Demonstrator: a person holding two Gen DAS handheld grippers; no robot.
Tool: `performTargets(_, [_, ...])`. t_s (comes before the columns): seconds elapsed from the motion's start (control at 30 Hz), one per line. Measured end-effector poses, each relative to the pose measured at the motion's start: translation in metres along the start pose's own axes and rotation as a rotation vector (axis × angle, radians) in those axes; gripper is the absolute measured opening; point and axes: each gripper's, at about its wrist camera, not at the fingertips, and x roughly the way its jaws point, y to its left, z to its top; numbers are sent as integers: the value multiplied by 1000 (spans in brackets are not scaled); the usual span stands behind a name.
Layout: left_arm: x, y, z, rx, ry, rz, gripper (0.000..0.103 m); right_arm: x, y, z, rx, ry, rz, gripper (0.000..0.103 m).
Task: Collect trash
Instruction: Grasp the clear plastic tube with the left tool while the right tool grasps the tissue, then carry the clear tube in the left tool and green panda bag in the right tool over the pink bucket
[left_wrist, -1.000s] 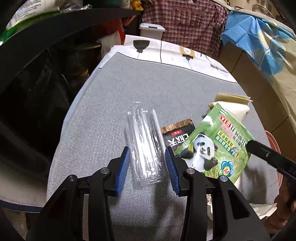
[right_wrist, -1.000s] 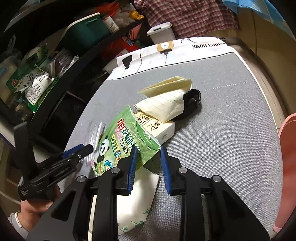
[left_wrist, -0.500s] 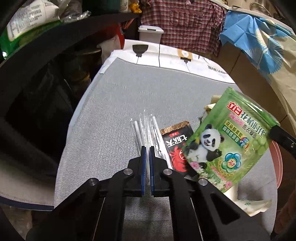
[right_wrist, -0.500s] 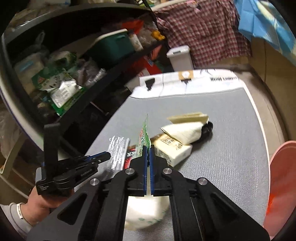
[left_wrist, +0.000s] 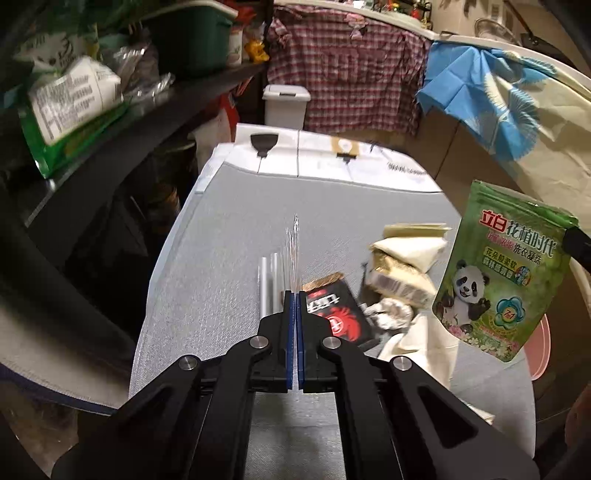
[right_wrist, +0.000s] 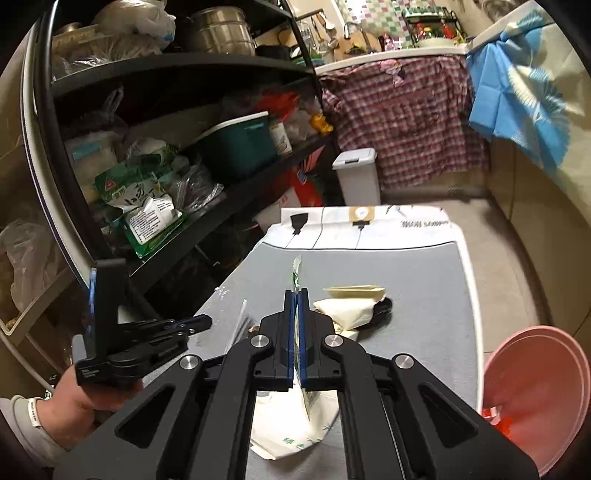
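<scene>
My left gripper (left_wrist: 294, 295) is shut on a clear plastic wrapper (left_wrist: 291, 251) and holds it edge-on above the grey table (left_wrist: 229, 280). My right gripper (right_wrist: 295, 295) is shut on a green panda detergent pouch (left_wrist: 498, 269), lifted off the table; in the right wrist view the pouch (right_wrist: 296, 273) shows edge-on between the pads. The left gripper (right_wrist: 199, 323) also shows in the right wrist view, with the wrapper (right_wrist: 240, 321). On the table lie a black and red packet (left_wrist: 336, 310), a crumpled foil ball (left_wrist: 388, 314), cream paper bags (left_wrist: 410, 243) and a white bag (right_wrist: 291, 432).
A pink bin (right_wrist: 535, 398) stands off the table's right front edge. A dark shelf rack (right_wrist: 184, 155) full of goods runs along the left. A white lidded bin (right_wrist: 358, 177) and hanging cloths stand beyond the far end.
Both grippers closed on their items a second ago and have since lifted: the left raised the clear wrapper, the right raised the green pouch higher and to the right.
</scene>
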Motion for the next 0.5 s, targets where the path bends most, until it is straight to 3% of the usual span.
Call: performTargets(0.5, [-38,-31,10,31,-77,-78,1,-52,-12,12,-38,-63,-113,2])
